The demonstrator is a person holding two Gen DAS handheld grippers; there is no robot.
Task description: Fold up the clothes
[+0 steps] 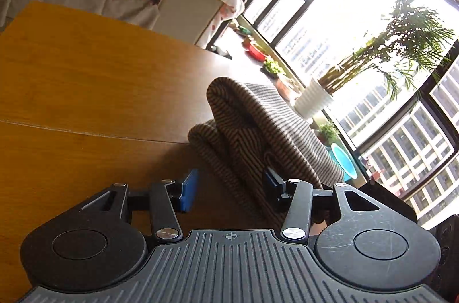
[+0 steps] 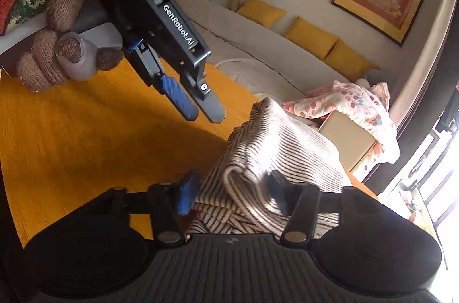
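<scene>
Right wrist view: right gripper [image 2: 229, 192] spread wide, straddling the folded striped garment [image 2: 275, 148] lying on the wooden table [image 2: 86, 136], long axis running near-to-far. Left gripper [image 2: 205, 108] hovering just beside it; fingers nearly together, holding nothing.

The striped garment [image 2: 275, 159] runs under the right gripper's body, its lower part hidden; window glare [image 1: 358, 16] washes out the panes.
</scene>
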